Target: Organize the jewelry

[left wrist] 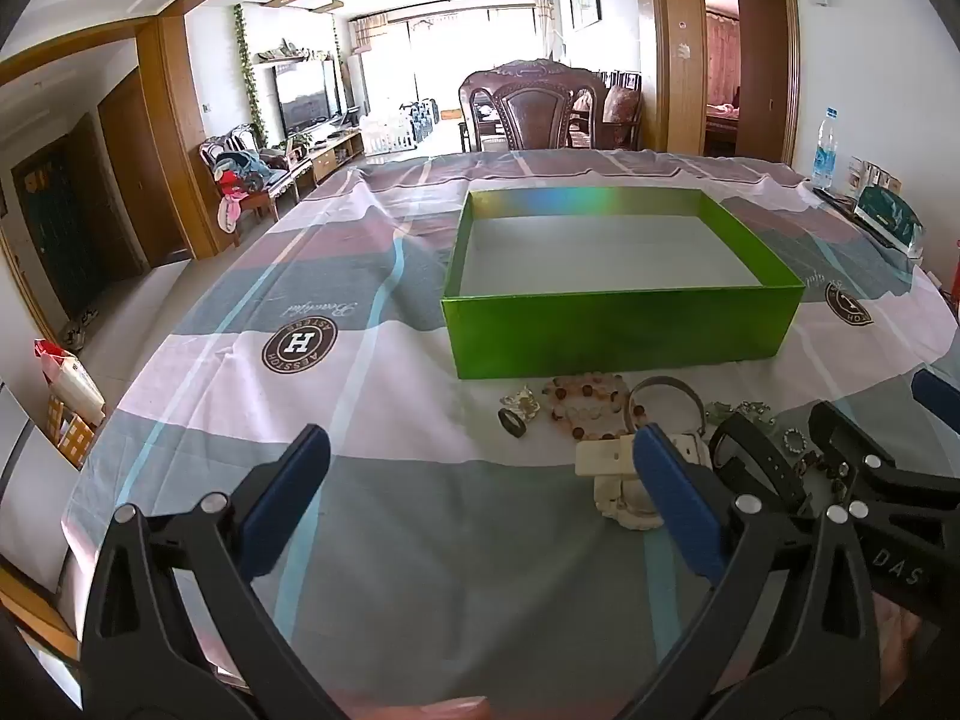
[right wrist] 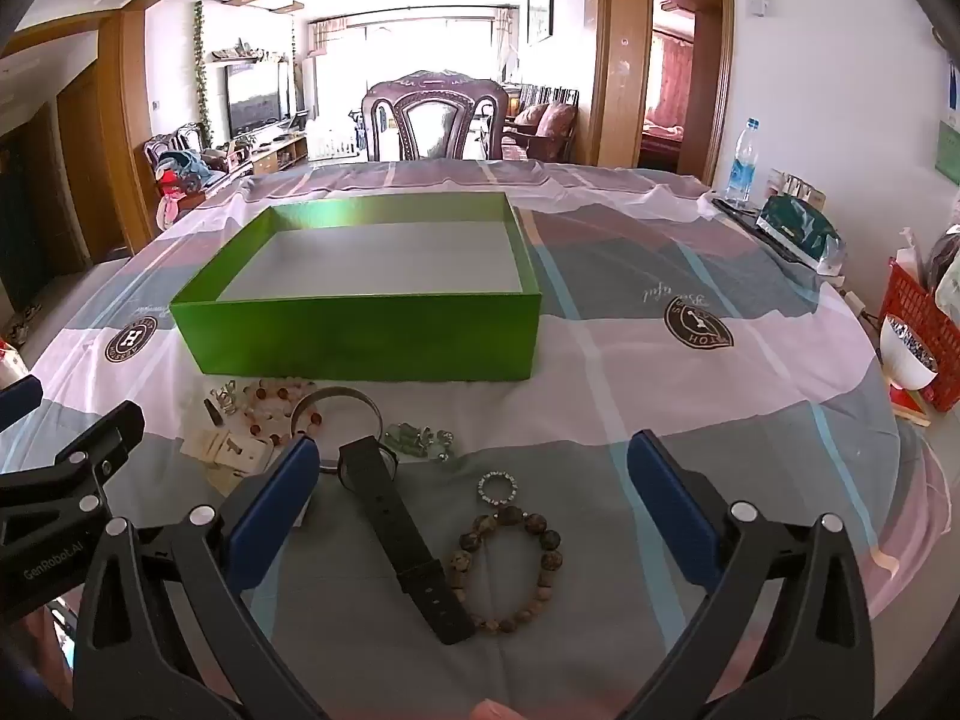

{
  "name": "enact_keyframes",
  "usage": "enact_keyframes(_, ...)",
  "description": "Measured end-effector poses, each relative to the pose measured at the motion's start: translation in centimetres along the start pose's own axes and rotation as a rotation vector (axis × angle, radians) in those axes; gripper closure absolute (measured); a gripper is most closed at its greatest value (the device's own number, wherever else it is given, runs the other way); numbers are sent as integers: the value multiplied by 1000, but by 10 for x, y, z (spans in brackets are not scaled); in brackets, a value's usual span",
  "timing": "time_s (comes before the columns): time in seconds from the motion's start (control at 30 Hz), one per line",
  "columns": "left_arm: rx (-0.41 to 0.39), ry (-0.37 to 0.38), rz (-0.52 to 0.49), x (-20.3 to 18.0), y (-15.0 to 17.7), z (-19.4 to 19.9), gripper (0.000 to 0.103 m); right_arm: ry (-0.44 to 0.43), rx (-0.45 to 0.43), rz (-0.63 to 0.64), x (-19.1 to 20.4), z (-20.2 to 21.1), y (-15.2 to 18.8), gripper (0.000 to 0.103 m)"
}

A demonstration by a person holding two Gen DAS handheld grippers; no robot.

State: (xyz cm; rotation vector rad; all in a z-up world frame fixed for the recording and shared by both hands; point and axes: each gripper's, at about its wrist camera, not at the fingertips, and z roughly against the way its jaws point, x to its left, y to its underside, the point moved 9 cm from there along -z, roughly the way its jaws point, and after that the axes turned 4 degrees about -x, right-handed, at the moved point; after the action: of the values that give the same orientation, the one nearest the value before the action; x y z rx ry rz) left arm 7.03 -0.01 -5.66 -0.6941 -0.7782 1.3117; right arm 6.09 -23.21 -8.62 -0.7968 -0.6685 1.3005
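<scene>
Jewelry: lying loose in a row on the tablecloth, near edge, just in front of the green box.
Watch: black, matte strap w/ holes, lying flat, strap running toward near edge.
Brown bead bracelet: round mottled beads in a loop, touching watch strap's right side.
Small ring: sparkly, studded, sitting just beyond the brown beads.
Pale bead bracelet: peach/amber beads, lying close to box front.
Metal bangle: thin, shiny hoop, beside pale beads.
Box: rectangular, glossy green walls, grey inside, nothing in it, sitting mid-table.
L gripper: hovering over cloth, jaws spread wide, holding nothing.
R gripper: hovering w/ watch + brown beads betw. wide-spread blue pads, not touching.
</scene>
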Motion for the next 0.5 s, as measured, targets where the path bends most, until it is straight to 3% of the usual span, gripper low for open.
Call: enact_keyframes(0.5,-4,-2,-1,0,0,1,3,1,9,1,1,-2,0,2)
